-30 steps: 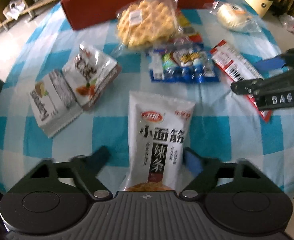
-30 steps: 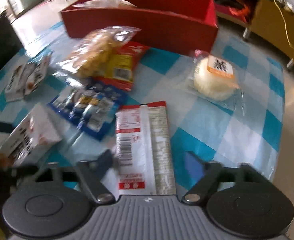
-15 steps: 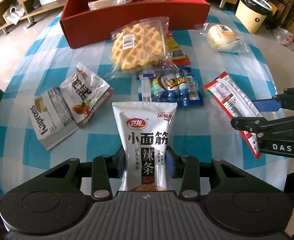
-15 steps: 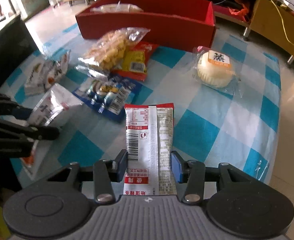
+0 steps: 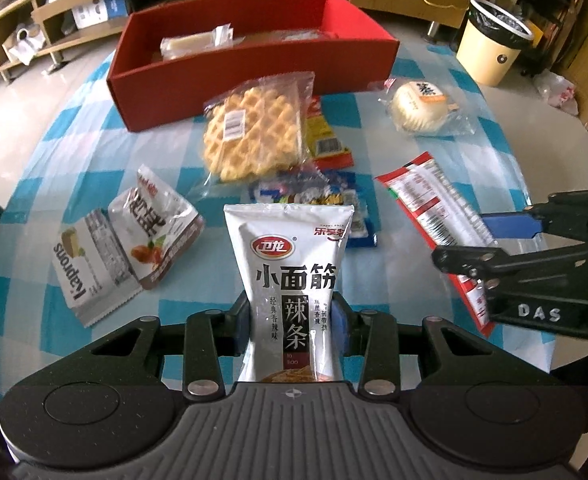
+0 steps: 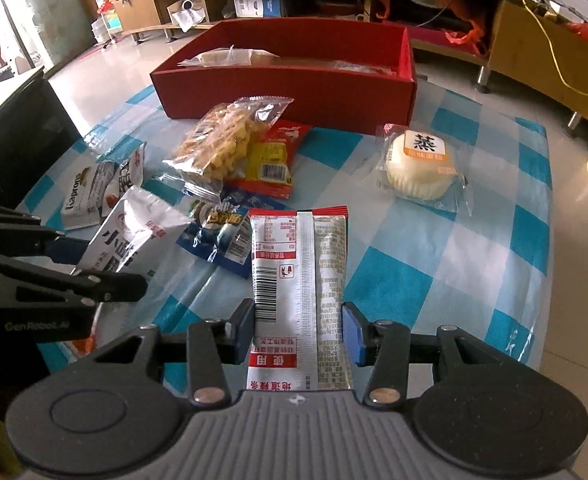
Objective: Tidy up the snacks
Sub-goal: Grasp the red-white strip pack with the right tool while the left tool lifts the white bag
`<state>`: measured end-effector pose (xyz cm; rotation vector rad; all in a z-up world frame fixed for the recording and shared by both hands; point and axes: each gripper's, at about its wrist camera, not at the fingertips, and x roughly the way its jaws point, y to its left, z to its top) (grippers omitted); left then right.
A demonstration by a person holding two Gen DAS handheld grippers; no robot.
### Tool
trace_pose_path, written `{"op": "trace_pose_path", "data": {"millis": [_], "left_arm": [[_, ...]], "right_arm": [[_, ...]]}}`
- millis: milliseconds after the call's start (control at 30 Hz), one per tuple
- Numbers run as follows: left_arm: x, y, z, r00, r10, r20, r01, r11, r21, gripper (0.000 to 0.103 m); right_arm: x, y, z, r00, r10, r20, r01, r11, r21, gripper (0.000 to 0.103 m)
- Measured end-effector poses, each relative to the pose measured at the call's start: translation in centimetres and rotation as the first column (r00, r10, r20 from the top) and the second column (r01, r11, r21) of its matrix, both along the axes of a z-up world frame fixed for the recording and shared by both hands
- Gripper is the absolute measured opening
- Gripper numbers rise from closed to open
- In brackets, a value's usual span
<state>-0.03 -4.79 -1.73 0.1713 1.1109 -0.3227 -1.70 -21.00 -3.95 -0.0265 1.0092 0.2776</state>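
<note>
In the left wrist view, your left gripper pinches the white foil spicy-strip pouch at lower centre, raised clear of the checked cloth, likely bound for the open red cardboard box at upper centre. In the right wrist view, your right gripper clamps the red-and-white flat snack packet at lower centre, a pinch the left view shows only side-on.

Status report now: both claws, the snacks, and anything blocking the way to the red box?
Left claw shut on white spicy-strip pouch. Right claw shut on red-edged flat packet. Red cardboard box ahead; clear waffle bag lies between.
</note>
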Motion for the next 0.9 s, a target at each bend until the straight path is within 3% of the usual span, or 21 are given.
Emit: {"op": "trace_pose_path", "data": {"millis": [900], "left_arm": [[1.2, -1.1, 2.2, 0.996, 0.023, 0.083, -0.022, 1.0, -0.014, 0.048]], "right_arm": [[1.7, 0.8, 2.2, 0.997, -0.001, 0.074, 0.0, 1.0, 0.015, 0.046]]}}
